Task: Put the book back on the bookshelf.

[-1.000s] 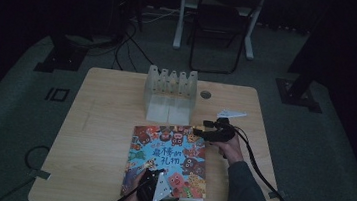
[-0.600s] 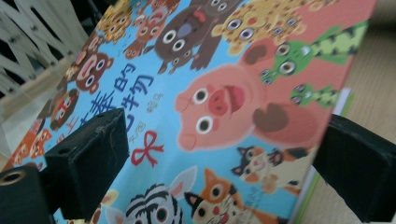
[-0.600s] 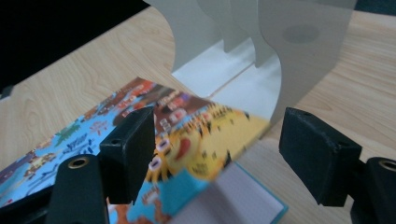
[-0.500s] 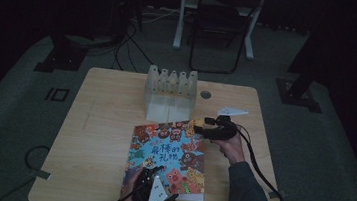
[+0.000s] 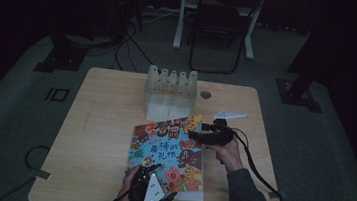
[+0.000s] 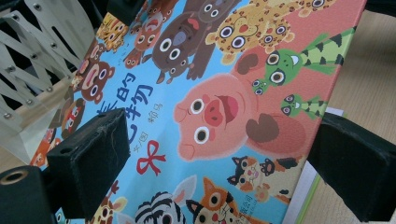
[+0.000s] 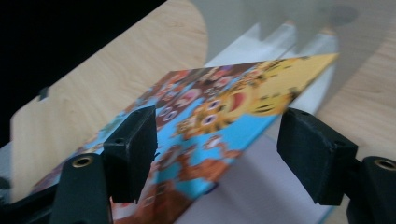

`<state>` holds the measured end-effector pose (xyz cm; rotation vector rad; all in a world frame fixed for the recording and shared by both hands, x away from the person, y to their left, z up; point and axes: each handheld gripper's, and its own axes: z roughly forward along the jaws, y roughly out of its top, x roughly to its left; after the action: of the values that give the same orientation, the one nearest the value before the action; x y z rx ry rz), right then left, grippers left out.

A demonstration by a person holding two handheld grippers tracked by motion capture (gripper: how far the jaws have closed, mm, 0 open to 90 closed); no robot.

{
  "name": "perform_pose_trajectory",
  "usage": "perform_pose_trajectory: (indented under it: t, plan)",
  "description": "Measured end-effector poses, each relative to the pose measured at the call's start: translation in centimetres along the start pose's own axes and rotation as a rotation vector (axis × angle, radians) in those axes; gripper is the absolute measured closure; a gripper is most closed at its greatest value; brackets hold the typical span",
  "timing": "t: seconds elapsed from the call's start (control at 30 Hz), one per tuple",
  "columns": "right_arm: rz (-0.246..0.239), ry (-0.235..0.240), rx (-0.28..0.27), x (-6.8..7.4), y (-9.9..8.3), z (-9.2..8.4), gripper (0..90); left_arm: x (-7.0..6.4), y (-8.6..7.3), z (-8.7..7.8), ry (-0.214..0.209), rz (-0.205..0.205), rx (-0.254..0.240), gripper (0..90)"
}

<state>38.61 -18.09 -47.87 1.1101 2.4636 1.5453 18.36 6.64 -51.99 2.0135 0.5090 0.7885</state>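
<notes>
**A:** How was the picture book point(image 5: 168, 152) to be picked up well?

**B:** On the left, the left gripper point(image 5: 148, 166) stood released at the book's near corner, its jaws wide either side of the cover after closing only a little. I'd judge it needed to bite the edge squarely. The book lay on the table point(image 5: 103, 123) in front of the rack, its far corner apparently tipped up. On the right, the right gripper point(image 5: 194, 135) had just been closing, with that corner between its jaws but the pads not yet pressing. Both should clamp before any lift, or the book could swing.

**A:** And the white slotted rack point(image 5: 170, 87)?

**B:** Upright behind the book. Left to right, its slots looked empty.
</notes>
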Motion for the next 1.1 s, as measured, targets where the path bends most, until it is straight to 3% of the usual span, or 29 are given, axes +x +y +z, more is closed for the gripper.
perform_pose_trajectory:
  t: [0.13, 0.53, 0.67, 0.83, 1.0, 1.1]
  plan:
    - [-0.004, 0.031, 0.024, 1.3, 0.2, -0.1, 32.1, 0.1, 0.2, -0.2, 0.001, -0.004, -0.008, 6.9]
    - [0.010, 0.039, 0.036, 3.8, 1.4, -0.5, 41.2, 0.9, 0.8, -1.2, -0.006, -0.046, -0.054, 8.1]
    - [0.012, 0.063, 0.063, 4.4, 1.5, 0.0, 41.9, 1.1, 0.9, -1.3, -0.019, -0.065, -0.062, 8.4]
    - [0.062, 0.106, 0.080, 3.9, 1.6, 0.4, 46.6, 1.0, 0.9, -1.3, -0.031, -0.066, -0.068, 11.7]
    - [0.088, 0.111, 0.105, 3.3, 1.4, 0.7, 62.1, 1.1, 0.7, -1.3, -0.065, -0.089, -0.068, 14.5]
    - [0.109, 0.122, 0.113, 3.0, 1.2, 0.8, 64.7, 1.4, 0.7, -1.7, -0.114, -0.115, -0.063, 15.5]
